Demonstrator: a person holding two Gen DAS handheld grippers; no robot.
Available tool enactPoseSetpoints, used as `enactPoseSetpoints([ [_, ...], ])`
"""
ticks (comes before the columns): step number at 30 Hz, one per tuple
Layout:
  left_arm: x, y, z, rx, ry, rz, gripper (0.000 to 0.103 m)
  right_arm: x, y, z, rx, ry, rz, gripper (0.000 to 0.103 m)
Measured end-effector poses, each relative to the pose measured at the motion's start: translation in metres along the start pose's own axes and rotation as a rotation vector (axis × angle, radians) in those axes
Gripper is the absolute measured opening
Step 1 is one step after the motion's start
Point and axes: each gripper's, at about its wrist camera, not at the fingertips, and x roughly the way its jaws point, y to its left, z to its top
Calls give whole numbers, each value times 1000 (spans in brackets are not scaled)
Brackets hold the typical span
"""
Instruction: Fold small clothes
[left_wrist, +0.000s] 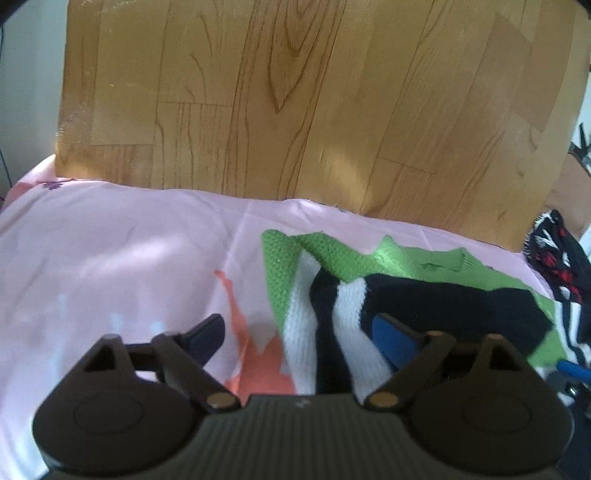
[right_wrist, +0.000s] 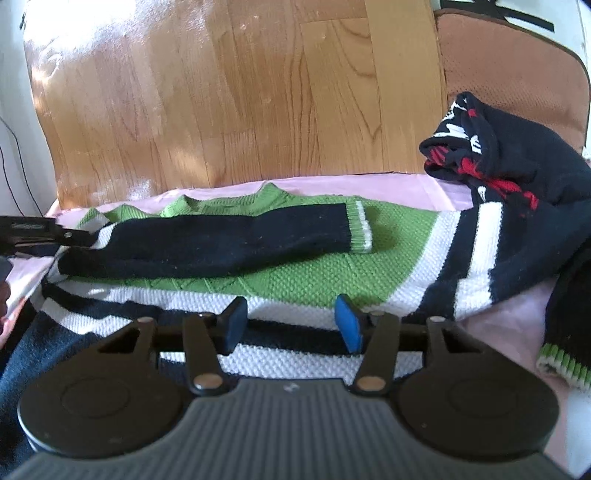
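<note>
Both tools, left (left_wrist: 297, 334) & right (right_wrist: 291, 321), unclenched over striped sweater (right_wrist: 295, 258) on pink sheet (left_wrist: 129, 258).

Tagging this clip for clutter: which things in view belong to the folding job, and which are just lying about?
Part of the job:
- green, white and navy striped knit sweater, one navy sleeve folded across its chest
- left gripper, open
- right gripper, open

Lying about:
- crumpled navy garment with red and white pattern
- pink printed sheet
- wood-grain board
- brown cushion
</note>
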Motion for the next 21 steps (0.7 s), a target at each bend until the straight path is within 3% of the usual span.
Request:
enactPoseSetpoints([
  [5, -43, -5, -36, 33, 35, -33, 91, -1, -5, 0, 36, -7, 21, 56],
  [8, -64, -14, -63, 63, 47, -51, 77, -1, -6, 0, 44, -7, 34, 58],
  [9, -69, -17, -72, 69, 51, -62, 63, -2, -6, 0, 46, -8, 36, 58],
  [10, -71, -21, -78, 72, 63, -64, 41, -2, -5, 0, 48, -9, 37, 58],
  [12, -73, -29, -90, 94, 52, 6, 13, -3, -7, 0, 54, -11, 43, 58],
  [17, -87, -19, -94, 16, -19, 109, 9, -4, -10, 0, 76, -19, 53, 58],
  [18, -89, -15, -93, -12, -25, 101, 9, -5, -11, -1, 80, -21, 54, 58],
  [21, -84, -17, -93, -3, 7, 114, 13, -6, -12, -1, 89, -24, 56, 58],
])
